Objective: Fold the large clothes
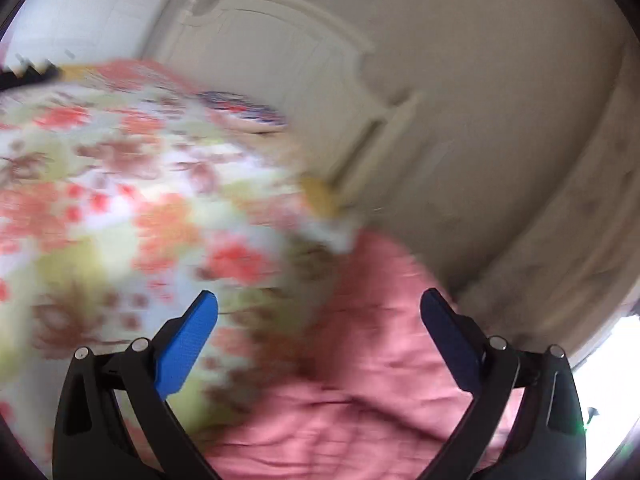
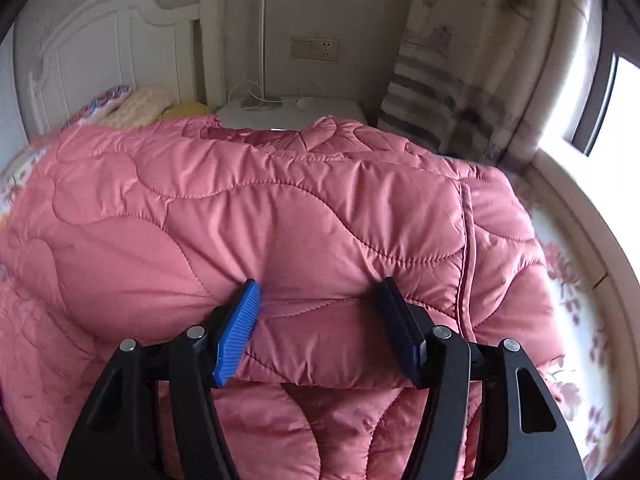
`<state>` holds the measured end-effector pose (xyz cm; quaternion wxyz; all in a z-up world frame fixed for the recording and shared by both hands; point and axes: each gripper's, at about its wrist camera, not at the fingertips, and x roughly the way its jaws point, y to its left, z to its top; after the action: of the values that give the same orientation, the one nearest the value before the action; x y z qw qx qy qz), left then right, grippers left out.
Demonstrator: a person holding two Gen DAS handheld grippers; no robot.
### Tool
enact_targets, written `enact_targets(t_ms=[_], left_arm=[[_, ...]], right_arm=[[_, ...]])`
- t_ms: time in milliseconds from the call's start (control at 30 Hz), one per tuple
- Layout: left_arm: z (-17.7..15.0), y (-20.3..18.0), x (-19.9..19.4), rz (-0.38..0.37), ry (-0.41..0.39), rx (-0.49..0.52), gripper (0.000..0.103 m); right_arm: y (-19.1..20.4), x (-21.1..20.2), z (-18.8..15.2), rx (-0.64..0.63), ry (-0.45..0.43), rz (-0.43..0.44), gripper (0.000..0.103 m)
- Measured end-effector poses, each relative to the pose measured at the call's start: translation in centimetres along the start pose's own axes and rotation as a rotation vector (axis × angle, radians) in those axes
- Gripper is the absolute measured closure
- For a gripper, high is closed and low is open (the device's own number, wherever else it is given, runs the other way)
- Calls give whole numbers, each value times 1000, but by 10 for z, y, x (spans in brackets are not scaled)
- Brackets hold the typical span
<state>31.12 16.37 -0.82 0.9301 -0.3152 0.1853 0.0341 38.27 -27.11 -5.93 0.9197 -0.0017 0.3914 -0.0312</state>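
Quilted pink jacket [image 2: 256, 216] lies bunched across the floral bedsheet [image 2: 576, 312], its bulk between the white headboard [image 2: 100, 48] and the camera. The right gripper [image 2: 318, 328] has its fingers pressed around a thick padded fold of the jacket, which fills the gap between them. The left gripper [image 1: 320, 344] hangs spread wide with nothing between its fingers, above what seems, through heavy blur, to be the jacket's edge on the sheet.

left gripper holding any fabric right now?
No. In the left wrist view the left gripper is wide open with nothing between its blue pads, above the pink quilted jacket.
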Motion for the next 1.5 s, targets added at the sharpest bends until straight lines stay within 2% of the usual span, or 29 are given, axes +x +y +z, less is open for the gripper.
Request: enact_targets(t_ms=[67,100,133,200,267,333,367,433,500,567,633,667,700,767,800,833,867,967,1033,1067,1133,1167,1233,1300,1333,1367,1433,1500], left_arm=[[-2,-10,6,-103,70,14,3],[-9,-20,16,-145,131,58,3],[-15,-28,23,-135,167,100,2],[-33,-39,54,-18,304,189,2],[-44,-31,76,22,416,151,3],[-35,-37,58,30,373,151,5],[-25,-37,43,-20,317,89,5],[-6,-43,24,-57,217,41,3],[14,-67,23,-51,161,83,3],[20,-92,46,-70,215,149,3],[8,-107,70,-103,276,165,3],[-5,-109,94,-104,336,176,3],[-16,-109,110,-77,383,182,3],[-47,-91,152,46,478,199,3],[-52,-96,148,57,425,265,3],[-53,-98,145,59,424,278,3],[-48,-99,143,48,435,257,3],[-13,-99,116,-123,319,85,3],[5,-106,112,-144,285,95,3],[8,-114,117,-146,293,124,3],[8,-119,144,-115,382,200,2],[-2,-116,169,-64,454,225,2],[-22,-94,211,28,598,206,3],[-23,-95,209,20,537,260,2],[-20,-98,211,23,574,250,3],[-15,-99,210,2,592,224,3],[9,-94,194,-118,536,121,3],[32,-87,184,-145,476,61,3]], right_arm=[[-1,3,0,7,2,10,45],[-2,3,1,12,2,16,45],[-2,4,1,16,2,21,45],[-7,3,1,29,1,37,45],[-5,-1,-3,37,-2,47,44],[-7,0,-2,42,-3,55,44],[-7,-1,-3,44,-4,57,44],[-7,-1,-3,45,-3,61,44],[-7,0,-3,45,-4,62,43],[-8,0,-3,46,-4,63,43],[-9,0,-3,51,-4,70,43],[-9,0,-3,53,-4,72,43],[-10,0,-3,58,-4,78,43],[-11,1,-3,62,-4,86,43],[-12,0,-3,62,-5,94,43],[-11,0,-4,58,-7,111,43],[-10,0,-4,55,-6,109,43],[-11,0,-4,59,-5,117,42],[-12,0,-4,63,-4,124,42],[-12,0,-4,63,-4,125,42],[-11,0,-4,63,-4,126,41],[-12,0,-4,65,-5,129,41],[-13,0,-4,70,-7,136,41],[-14,-1,-4,71,-10,163,41],[-14,-1,-4,70,-9,162,41],[-14,-1,-5,70,-9,158,41],[-14,0,-4,76,-7,162,41],[-15,0,-4,79,-6,166,40]])
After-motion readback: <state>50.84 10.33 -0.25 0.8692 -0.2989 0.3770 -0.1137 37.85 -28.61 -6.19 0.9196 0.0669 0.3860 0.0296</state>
